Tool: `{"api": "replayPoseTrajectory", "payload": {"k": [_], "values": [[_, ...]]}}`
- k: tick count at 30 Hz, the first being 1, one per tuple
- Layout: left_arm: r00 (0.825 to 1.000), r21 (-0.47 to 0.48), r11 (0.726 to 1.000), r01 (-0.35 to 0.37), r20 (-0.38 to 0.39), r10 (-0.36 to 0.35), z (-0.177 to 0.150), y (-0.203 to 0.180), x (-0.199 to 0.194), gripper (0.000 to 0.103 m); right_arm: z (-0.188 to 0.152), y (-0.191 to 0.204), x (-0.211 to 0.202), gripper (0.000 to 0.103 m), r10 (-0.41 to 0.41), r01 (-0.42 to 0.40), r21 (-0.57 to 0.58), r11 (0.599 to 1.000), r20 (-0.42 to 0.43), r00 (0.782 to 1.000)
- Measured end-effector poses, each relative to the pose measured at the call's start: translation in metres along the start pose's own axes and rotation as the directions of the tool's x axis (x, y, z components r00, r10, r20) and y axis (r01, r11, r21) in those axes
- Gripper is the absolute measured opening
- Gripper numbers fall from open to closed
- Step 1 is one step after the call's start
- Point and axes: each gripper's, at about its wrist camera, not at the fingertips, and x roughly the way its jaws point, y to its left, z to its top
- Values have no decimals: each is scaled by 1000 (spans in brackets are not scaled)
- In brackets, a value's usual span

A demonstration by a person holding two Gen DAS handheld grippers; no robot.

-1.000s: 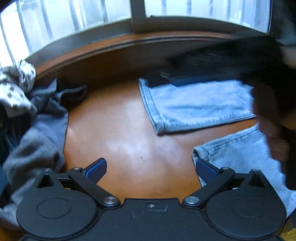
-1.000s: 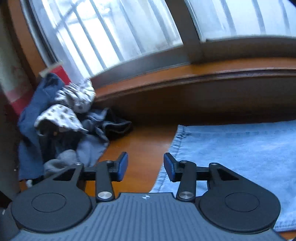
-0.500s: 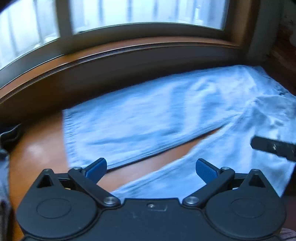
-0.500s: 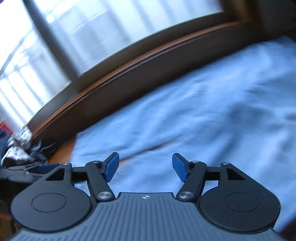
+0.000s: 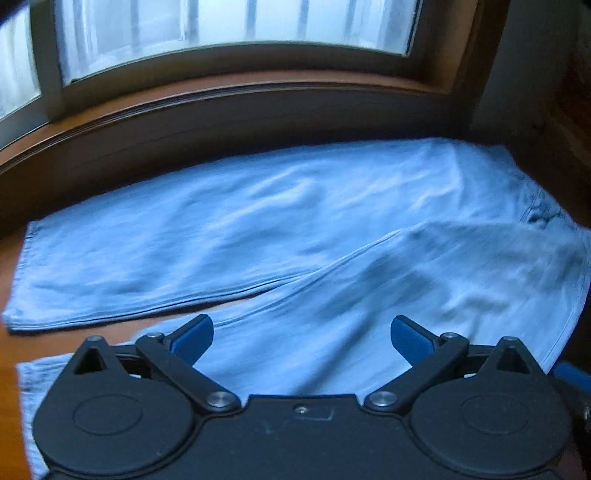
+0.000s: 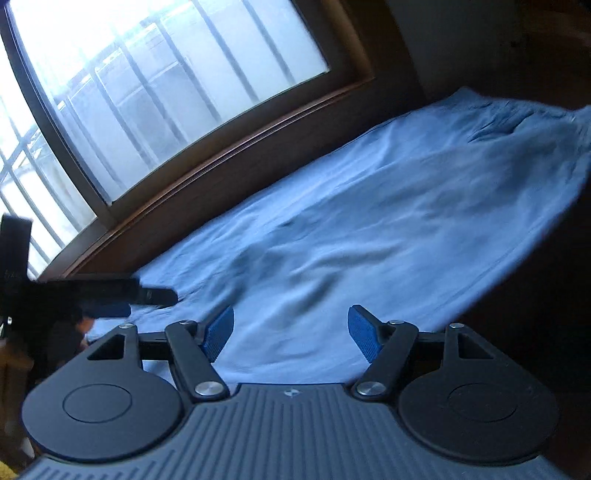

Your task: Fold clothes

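The left gripper stood wide open, empty, hovering over the nearer leg of the light blue jeans. The right gripper had just been opening its jaws, which gaped with nothing between them above the same denim. The jeans lay spread flat on the wooden table beneath the window, legs parted in a narrow V and waistband toward the dark far corner, probably laid out so that one leg could be brought over the other. Neither gripper touched cloth yet.
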Motion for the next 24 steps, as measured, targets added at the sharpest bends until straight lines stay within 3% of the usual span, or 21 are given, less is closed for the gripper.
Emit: {"api": "replayPoseTrajectory", "payload": {"k": [5, 11, 16, 20, 24], "values": [[1000, 16, 999, -31, 0, 31, 13, -45, 10, 103, 18, -56, -17, 73, -3, 3, 65, 998, 0, 1000], [996, 79, 994, -78, 37, 76, 37, -93, 51, 103, 50, -109, 0, 73, 19, -18, 53, 998, -15, 1000], [999, 61, 997, -41, 21, 40, 73, -143, 100, 103, 97, -150, 14, 73, -62, 60, -60, 996, -21, 998], [1000, 66, 997, -26, 5, 26, 98, -178, 130, 103, 140, -193, 22, 73, -64, 65, -44, 997, 12, 998], [995, 72, 993, -99, 8, 98, 108, -199, 152, 103, 196, -224, 53, 71, -45, 46, -94, 994, 9, 999]]}}
